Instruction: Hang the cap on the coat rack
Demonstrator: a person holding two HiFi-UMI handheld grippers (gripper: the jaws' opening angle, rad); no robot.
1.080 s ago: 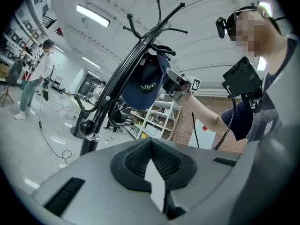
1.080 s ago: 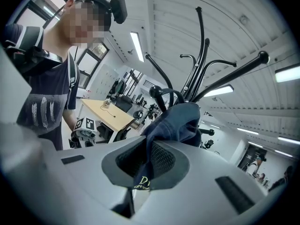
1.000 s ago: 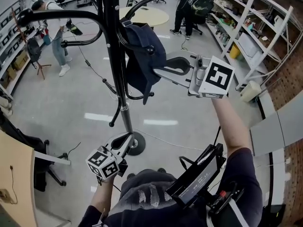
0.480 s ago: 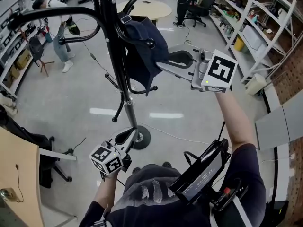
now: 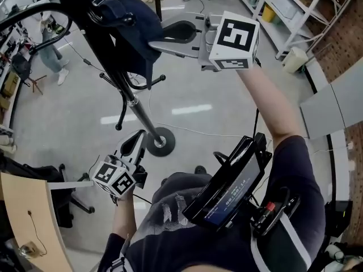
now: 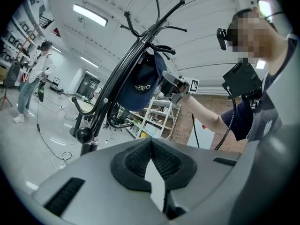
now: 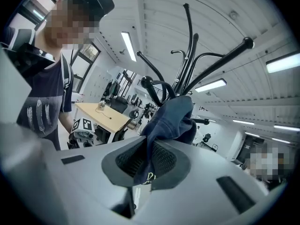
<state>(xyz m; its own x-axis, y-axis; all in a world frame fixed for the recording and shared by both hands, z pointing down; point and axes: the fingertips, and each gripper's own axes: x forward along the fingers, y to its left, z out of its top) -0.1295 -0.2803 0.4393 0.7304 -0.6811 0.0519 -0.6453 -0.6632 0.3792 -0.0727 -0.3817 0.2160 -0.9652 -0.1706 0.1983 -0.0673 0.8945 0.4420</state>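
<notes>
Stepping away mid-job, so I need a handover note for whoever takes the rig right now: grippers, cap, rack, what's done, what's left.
Right gripper: shut on the cap, pinching its fabric.
Left gripper: shut, empty, held low beside the coat rack pole, not touching it.
Cap: raised against the rack's upper hooks. Whether a hook already carries it cannot be told.
Done: cap picked up and brought to the rack.
Left: settle the cap on a hook, open the right gripper, draw back.
</notes>
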